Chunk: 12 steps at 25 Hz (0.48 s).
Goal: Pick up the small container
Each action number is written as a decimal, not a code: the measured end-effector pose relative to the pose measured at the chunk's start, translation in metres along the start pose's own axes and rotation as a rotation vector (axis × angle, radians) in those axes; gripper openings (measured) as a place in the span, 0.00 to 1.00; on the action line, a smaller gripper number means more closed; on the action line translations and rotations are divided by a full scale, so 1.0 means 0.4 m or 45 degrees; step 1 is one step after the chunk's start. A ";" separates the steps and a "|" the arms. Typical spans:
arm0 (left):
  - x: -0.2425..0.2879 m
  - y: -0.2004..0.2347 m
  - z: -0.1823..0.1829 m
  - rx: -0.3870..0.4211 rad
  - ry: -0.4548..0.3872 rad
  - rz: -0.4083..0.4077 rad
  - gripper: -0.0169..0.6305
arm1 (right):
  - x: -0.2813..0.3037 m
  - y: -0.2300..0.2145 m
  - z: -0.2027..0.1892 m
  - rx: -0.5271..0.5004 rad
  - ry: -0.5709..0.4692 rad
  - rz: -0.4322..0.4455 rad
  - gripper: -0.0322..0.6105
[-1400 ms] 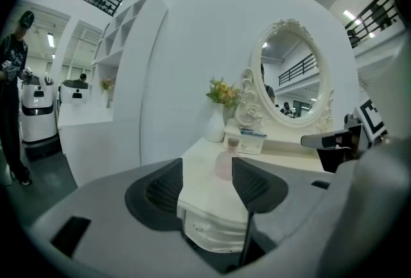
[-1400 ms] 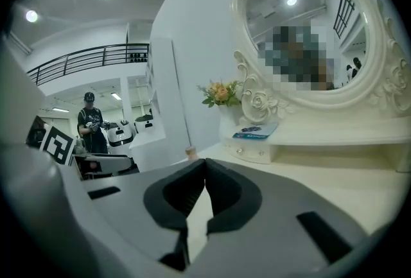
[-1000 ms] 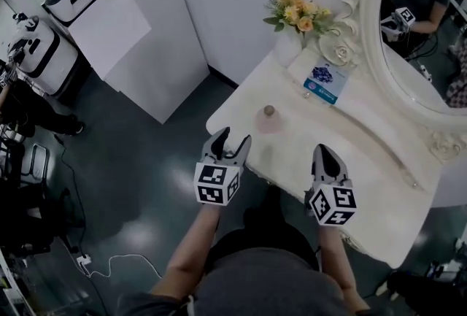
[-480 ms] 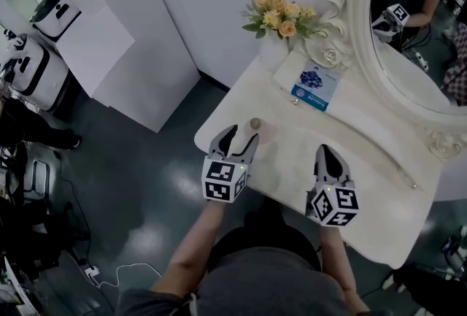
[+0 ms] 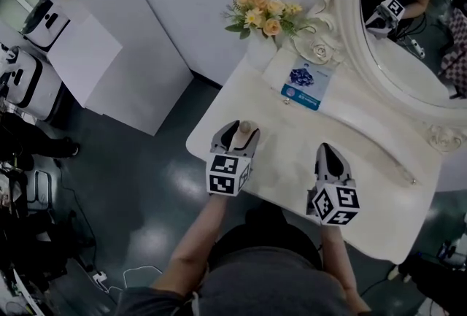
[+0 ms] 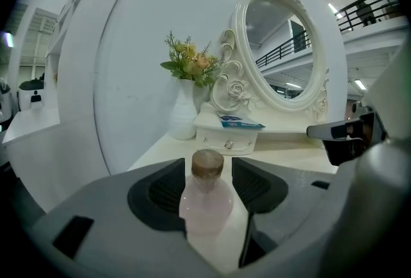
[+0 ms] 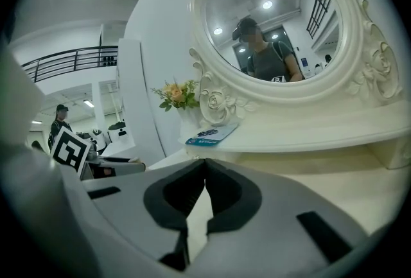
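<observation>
While the right gripper (image 5: 326, 153) hangs over the front edge of the white dressing table (image 5: 368, 161) with its jaws pressed together and nothing between them, the left gripper (image 5: 238, 133) sits near the table's left corner with its jaws apart. The small container (image 6: 206, 196) stands upright on the tabletop between those jaws. It is a round, pale pink bottle with a brown cap. The dark pads flank its body on both sides, and the cap rises in the gap between the tips. I cannot tell whether the pads actually press on its sides.

In the head view the container is close to the left edge, a little in from the front-left corner, and well apart from the right gripper.

Along the back edge, a white vase (image 6: 183, 117) of yellow and peach flowers (image 5: 261, 8) stands at the back-left corner. Just beside it is a low white drawer box (image 6: 227, 137) with a blue-and-white packet (image 5: 305, 81) lying flat on top. A large oval mirror (image 5: 398, 22) in a carved white frame rises behind the box, reflecting a person who holds a marker cube.
</observation>
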<state>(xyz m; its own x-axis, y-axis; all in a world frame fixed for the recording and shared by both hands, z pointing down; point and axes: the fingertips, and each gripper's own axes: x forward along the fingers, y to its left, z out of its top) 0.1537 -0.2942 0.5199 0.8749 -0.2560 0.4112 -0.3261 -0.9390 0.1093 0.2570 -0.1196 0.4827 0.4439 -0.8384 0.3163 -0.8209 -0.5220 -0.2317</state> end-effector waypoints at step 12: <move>0.037 0.010 0.001 0.020 0.023 0.047 0.27 | 0.006 -0.031 -0.005 0.031 0.013 -0.029 0.06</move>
<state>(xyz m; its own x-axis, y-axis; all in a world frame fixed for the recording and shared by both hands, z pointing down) 0.1654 -0.3020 0.5260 0.8557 -0.2862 0.4312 -0.3521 -0.9326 0.0797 0.2675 -0.1147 0.4882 0.4588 -0.8244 0.3314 -0.8013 -0.5450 -0.2466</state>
